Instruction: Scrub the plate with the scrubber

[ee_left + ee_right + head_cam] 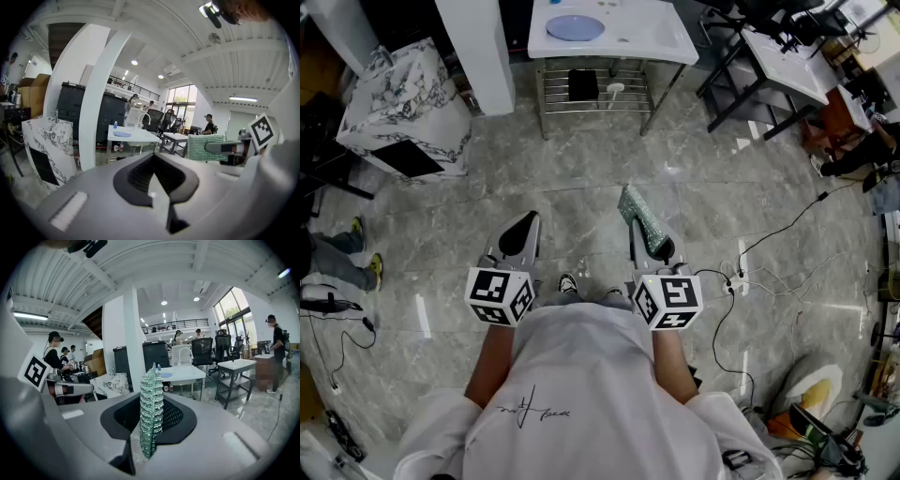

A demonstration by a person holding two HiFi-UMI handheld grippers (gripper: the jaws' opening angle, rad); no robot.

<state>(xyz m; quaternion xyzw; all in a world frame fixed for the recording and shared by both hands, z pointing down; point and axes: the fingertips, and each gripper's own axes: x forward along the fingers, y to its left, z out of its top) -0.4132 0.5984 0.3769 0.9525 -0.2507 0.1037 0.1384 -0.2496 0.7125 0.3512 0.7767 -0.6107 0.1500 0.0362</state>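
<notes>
The right gripper's [151, 426] fingers pinch the scrubber [636, 208]; the left gripper's [152, 186] are clenched empty. Scrubbing could slide the unheld plate [575, 27]

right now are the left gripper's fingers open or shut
Shut: the left gripper has its fingers pressed together, nothing between.

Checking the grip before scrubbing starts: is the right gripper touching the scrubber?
Touching. In the right gripper view, the right gripper has its jaws shut on the scrubber.
</notes>
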